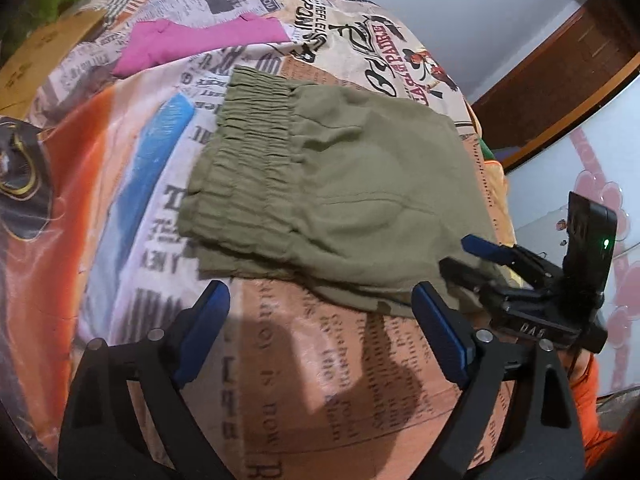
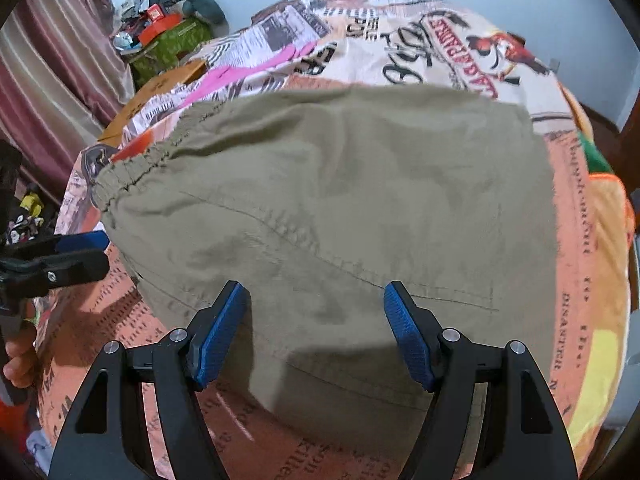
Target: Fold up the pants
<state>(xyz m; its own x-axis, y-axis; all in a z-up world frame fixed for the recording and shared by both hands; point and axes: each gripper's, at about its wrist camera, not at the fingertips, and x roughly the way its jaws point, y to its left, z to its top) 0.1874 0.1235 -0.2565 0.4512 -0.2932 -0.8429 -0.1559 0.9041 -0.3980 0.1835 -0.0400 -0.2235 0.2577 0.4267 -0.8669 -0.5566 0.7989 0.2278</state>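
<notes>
The olive-green pants (image 1: pixel 340 184) lie folded into a compact stack on the newspaper-print bedspread (image 1: pixel 304 380), elastic waistband (image 1: pixel 248 152) toward the left. My left gripper (image 1: pixel 320 304) is open and empty, just short of the stack's near edge. My right gripper (image 2: pixel 316 312) is open, its jaws spread over the near edge of the pants (image 2: pixel 340 208), gripping nothing. The right gripper also shows in the left wrist view (image 1: pixel 472 254) at the stack's right corner. The left gripper shows in the right wrist view (image 2: pixel 76 252) at the left.
A pink garment (image 1: pixel 200 40) lies on the bedspread beyond the pants. A cardboard box (image 1: pixel 44 56) and green box with clutter (image 2: pixel 168 44) stand off the bed at the far left. A curtain (image 2: pixel 52 60) hangs at the left; a wooden door frame (image 1: pixel 560 72) at the right.
</notes>
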